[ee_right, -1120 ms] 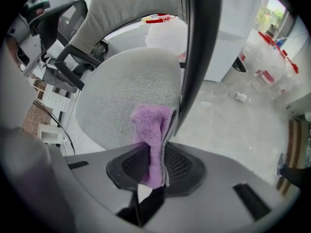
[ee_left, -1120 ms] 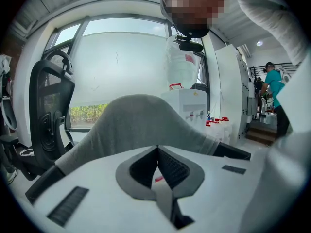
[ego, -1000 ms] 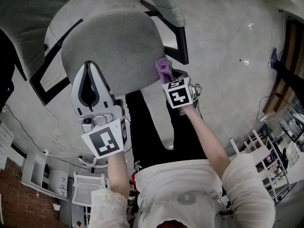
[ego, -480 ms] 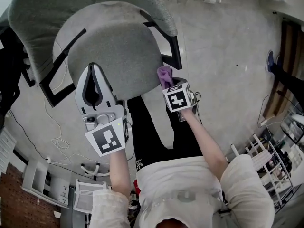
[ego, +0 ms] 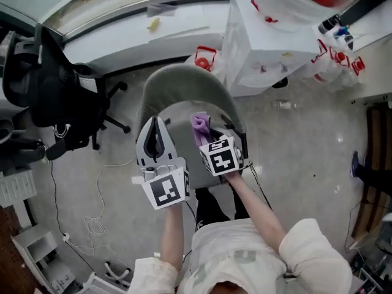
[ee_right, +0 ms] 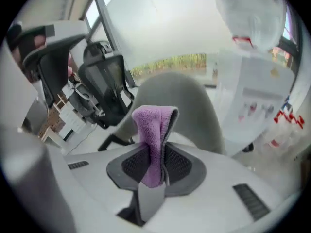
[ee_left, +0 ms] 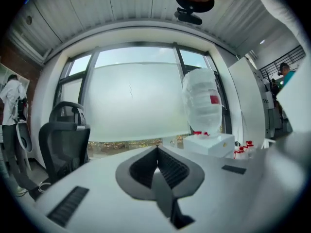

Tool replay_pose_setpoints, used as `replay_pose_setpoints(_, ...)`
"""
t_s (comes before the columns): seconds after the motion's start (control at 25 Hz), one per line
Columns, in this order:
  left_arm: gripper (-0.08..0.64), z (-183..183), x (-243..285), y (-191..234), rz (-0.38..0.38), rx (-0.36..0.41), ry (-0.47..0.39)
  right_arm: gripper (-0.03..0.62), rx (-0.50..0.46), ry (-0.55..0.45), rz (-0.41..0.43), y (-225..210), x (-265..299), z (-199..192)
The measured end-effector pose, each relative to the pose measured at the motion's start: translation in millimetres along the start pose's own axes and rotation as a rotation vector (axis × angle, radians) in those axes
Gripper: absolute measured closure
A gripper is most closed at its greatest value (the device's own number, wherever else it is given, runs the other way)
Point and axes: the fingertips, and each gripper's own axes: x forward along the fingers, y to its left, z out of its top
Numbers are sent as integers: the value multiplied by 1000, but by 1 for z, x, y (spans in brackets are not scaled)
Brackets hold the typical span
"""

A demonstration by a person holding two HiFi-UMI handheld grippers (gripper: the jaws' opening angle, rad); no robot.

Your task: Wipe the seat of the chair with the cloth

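The grey chair stands ahead of me, its seat partly hidden behind both grippers. My right gripper is shut on a purple cloth, which sticks up above the seat. In the right gripper view the cloth hangs folded between the jaws of the right gripper, with the chair's backrest behind it. My left gripper hovers beside it to the left, shut with nothing in it. The left gripper points level at a window, with no chair in its view.
A black office chair stands at the left. A white water dispenser with a large bottle stands right of the grey chair. A window ledge runs behind. A cable lies on the floor at the left.
Both grippers have lifted away from the seat's near edge and now sit higher, pointing more level. The head view has pulled back, so the chair looks smaller. The cloth stays in the right gripper.
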Motion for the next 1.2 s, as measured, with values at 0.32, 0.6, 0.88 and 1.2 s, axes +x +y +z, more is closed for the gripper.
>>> replay_pose_setpoints(0.32, 546, 167, -40, 9, 8, -9, -182, 506, -202, -609, 55, 75, -199, 228)
replay_pose_setpoints(0.6, 546, 255, -69, 9, 12, 54, -356, 506, -303, -985, 66, 111, -324, 281)
replay_pose_setpoints(0.88, 546, 277, -76, 10, 33, 73, -396, 506, -344, -1052, 80, 120, -347, 292)
replay_pose_setpoints(1.2, 546, 286, -77, 11, 51, 74, -411, 506, -381, -1085, 99, 130, -359, 297)
